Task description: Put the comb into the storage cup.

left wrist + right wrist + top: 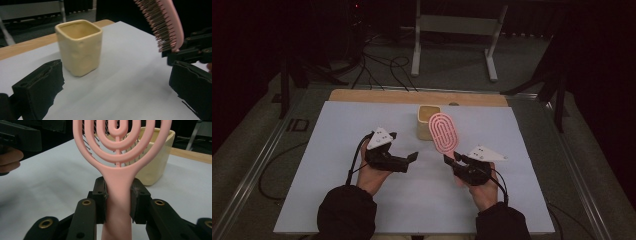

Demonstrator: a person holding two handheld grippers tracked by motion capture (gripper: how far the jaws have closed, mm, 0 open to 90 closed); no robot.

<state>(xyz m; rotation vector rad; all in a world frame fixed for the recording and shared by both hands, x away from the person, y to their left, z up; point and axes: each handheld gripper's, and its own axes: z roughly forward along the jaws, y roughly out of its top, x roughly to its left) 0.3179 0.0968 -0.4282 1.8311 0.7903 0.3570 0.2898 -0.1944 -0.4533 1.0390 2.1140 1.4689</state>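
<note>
Right gripper (117,200), lower centre of its own view, has both black jaws pinched on the handle of a pink plastic hairbrush w/ looped open-slot head (120,152); brush stands up from the jaws, head at top of frame. In high view the brush (443,133) sits centre frame, lifted above the white table sheet (337,130), overlapping a pale yellow squarish ceramic cup (426,120) just behind it. Left gripper (404,150), centre-left, jaws spread wide, holding nothing; cup upright betw. its jaws in left gripper view.
</note>
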